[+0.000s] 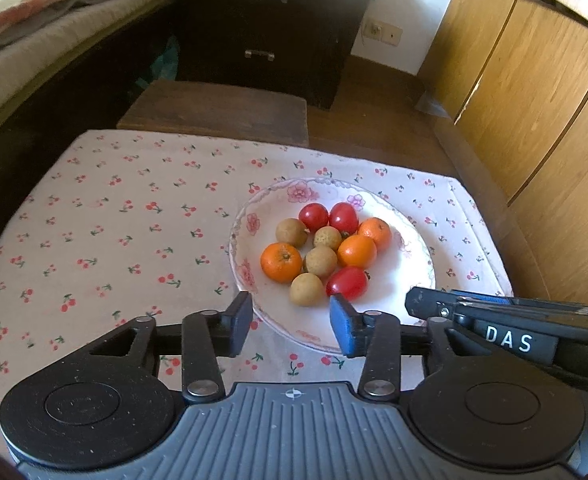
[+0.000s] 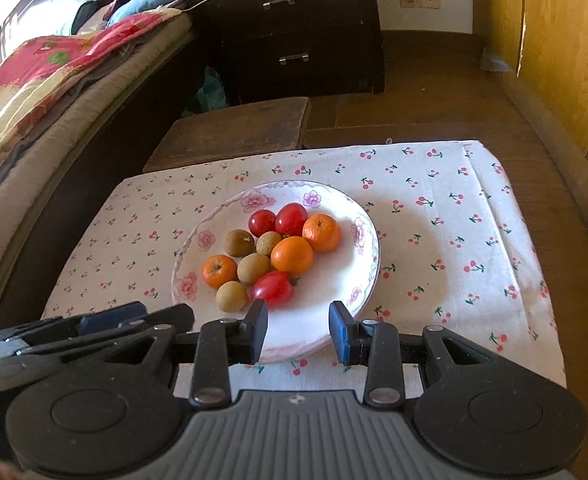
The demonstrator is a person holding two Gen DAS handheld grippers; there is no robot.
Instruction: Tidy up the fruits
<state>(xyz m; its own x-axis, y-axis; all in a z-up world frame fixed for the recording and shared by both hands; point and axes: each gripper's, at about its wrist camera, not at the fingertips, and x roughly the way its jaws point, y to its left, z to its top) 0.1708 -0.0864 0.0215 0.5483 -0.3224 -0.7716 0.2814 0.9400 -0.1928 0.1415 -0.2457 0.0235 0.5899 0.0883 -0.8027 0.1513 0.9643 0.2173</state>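
A white round plate with a pink flower rim (image 1: 409,264) sits on the bench, which is covered by a white cloth printed with small red cherries (image 1: 106,220). In the left wrist view the plate lies right of centre; in the right wrist view it is at centre. On it, clustered and touching, are three orange mandarins (image 1: 281,262), three small red tomatoes (image 1: 347,282) and four tan round longans (image 1: 306,289).

The left gripper (image 1: 292,322) hangs over the plate's near rim, its fingers parted and holding nothing. The right gripper (image 2: 298,330) is likewise over the near rim, fingers apart and empty.
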